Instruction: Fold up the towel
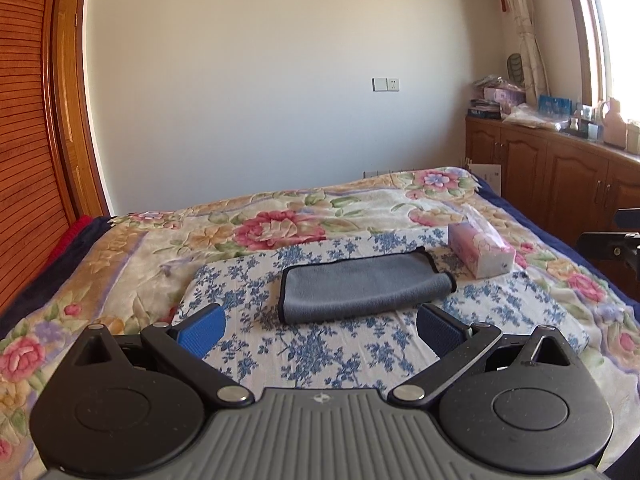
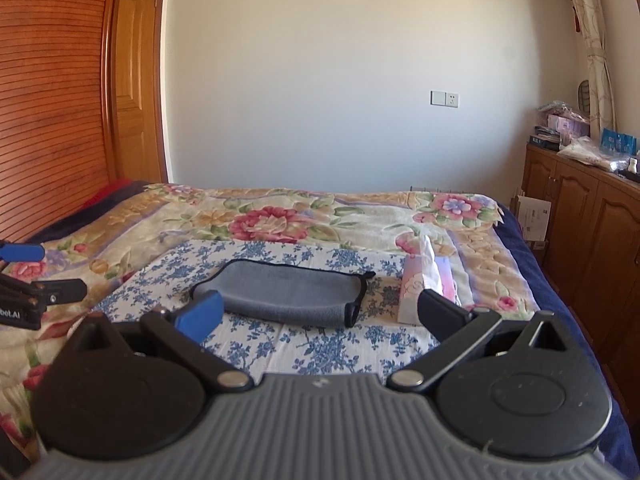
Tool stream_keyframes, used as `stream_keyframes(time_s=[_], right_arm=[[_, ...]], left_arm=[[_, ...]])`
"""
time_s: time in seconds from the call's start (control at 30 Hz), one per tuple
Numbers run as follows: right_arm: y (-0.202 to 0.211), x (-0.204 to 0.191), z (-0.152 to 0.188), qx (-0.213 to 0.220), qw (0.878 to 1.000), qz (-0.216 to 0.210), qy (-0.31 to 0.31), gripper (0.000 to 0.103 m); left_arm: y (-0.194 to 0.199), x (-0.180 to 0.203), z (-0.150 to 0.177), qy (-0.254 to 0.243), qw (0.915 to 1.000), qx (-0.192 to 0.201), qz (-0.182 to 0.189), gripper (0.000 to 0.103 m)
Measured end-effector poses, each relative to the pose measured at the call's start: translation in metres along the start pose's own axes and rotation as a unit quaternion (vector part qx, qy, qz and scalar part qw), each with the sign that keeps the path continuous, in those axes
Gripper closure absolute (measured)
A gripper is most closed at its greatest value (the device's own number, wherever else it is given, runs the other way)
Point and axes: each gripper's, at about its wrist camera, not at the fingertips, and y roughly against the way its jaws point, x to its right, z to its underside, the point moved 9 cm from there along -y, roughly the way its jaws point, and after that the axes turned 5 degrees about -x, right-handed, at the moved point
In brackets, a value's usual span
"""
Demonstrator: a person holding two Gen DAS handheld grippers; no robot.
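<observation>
A grey towel point(image 1: 360, 286) with a black hem lies folded into a long strip on a blue-flowered white cloth point(image 1: 320, 352) spread on the bed. It also shows in the right wrist view point(image 2: 286, 294). My left gripper point(image 1: 320, 326) is open and empty, held back from the towel's near edge. My right gripper point(image 2: 320, 312) is open and empty, also short of the towel. The left gripper shows at the left edge of the right wrist view point(image 2: 28, 280).
A pink tissue box point(image 1: 482, 250) stands just right of the towel, also in the right wrist view point(image 2: 426, 286). The bed has a floral blanket point(image 1: 260, 224). Wooden cabinets point(image 1: 560, 168) with clutter line the right wall; a wooden wardrobe point(image 2: 52, 100) stands left.
</observation>
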Motion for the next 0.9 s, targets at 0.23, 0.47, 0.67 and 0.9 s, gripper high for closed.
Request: stream_keyframes(time_s=[0.23,0.47,0.67,0.9], right_arm=[[-0.004,-0.005,0.02,-0.009,1.0,0.005,0.002,0.0],[-0.011,-0.009,0.039,-0.022,1.0,0.013,-0.002,0.0],[-0.015,-0.004,0.051,-0.029,0.999,0.018,-0.015,0.0],[-0.017,0.001,0.056,-0.028,0.999,0.022,-0.028,0.0]], left_arm=[[-0.001,-0.011,0.016,0.012,0.9999,-0.004,-0.004,0.0],[-0.006,-0.01,0.034,0.008,0.9999,-0.007,-0.01,0.0],[-0.012,-0.008,0.048,0.012,0.9998,-0.012,-0.01,0.0],[-0.017,-0.012,0.059,0.018,0.9996,-0.014,-0.016,0.0]])
